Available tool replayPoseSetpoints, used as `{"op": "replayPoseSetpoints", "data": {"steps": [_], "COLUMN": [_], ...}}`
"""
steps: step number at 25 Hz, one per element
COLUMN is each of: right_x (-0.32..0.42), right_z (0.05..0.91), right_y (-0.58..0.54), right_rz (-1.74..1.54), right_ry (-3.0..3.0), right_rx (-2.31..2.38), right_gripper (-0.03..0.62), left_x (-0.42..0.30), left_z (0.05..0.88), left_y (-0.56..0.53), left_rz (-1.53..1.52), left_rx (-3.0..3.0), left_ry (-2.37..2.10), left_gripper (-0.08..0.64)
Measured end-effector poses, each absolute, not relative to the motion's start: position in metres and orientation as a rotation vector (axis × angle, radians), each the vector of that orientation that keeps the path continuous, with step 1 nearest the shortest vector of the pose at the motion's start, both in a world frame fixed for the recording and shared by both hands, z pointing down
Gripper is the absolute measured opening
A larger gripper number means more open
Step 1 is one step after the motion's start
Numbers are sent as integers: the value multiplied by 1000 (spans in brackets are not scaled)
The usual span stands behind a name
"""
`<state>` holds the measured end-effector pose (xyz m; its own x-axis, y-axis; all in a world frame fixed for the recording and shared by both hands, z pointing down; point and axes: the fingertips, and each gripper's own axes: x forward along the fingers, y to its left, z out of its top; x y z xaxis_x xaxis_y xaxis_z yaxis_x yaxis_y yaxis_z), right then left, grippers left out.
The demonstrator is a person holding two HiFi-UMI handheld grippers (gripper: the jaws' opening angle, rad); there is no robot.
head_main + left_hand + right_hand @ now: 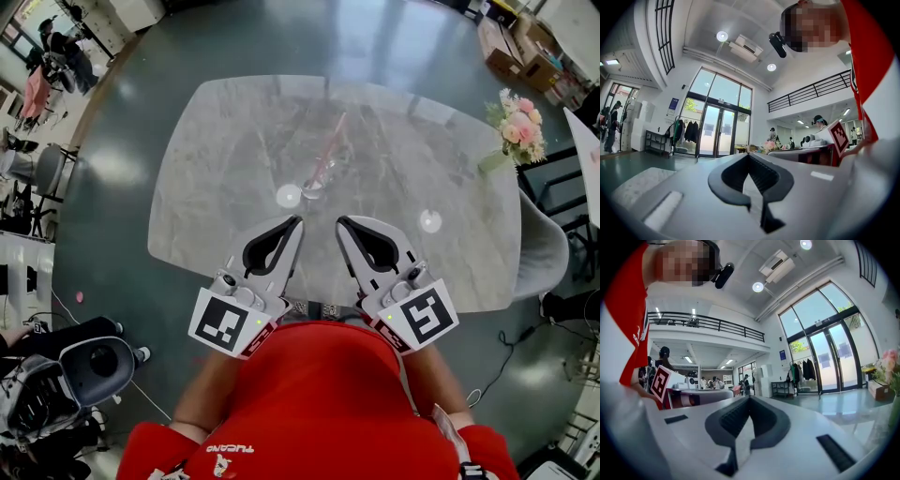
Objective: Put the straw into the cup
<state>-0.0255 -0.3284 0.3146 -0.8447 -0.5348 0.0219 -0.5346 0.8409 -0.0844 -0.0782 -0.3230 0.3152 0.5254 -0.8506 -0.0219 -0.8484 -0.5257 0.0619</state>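
Item 1. Red shirt (319, 394): your own torso, nearest the lens, filling the lower head view.

Item 2. Left gripper (297, 221): you hold it just above the near edge of the table (216, 122), close to your body. Its jaws are together, tips meeting, with nothing between them. Its own view looks across the hall, not at the work.

Item 3. Right gripper (342, 222): mirrored beside the left, the two tips near each other but apart. Its jaws are likewise closed on nothing.
Note: both tools sit drawn in and level, well short of the cup. This reads as a rest or ready pose, not a reach.

Item 4. Cup (314, 185): clear glass, standing near the middle of the table, straight ahead of both grippers.
Contents: no liquid can be made out.

Item 5. Straw (334, 141): pink, slender, with its lower end at the cup and its length slanting away from you. It looks to be standing in the cup already, though from this steep angle you cannot rule out that it lies on the tabletop behind the glass.

Item 6. Flowers (517, 124): a pink and white bunch at the table's far right corner, well apart from the cup.
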Motion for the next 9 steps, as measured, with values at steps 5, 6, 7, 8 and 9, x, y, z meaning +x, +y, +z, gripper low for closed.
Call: {"op": "replayPoseSetpoints", "data": {"steps": [5,6,7,8,9], "right_x": [-26,-26,-27,-27,-27], "right_z": [316,316,316,317,317], "right_y": [-328,-329,-329,-329,-330], "right_rz": [-141,-141,-141,-141,-141], "right_ry": [3014,3014,3014,3013,3013], "right_rx": [-867,-867,-867,-867,-867], "right_gripper": [2,2,2,2,2], "left_x": [-79,-80,-80,-80,-80], "left_z": [316,316,317,317,317], "left_y": [-324,-324,-325,-325,-326], "left_rz": [-73,-73,-73,-73,-73], "left_rx": [2701,2701,2701,2701,2701], "left_ry": [-1511,-1511,-1510,-1510,-1509], "left_gripper": [5,5,6,5,6]}}
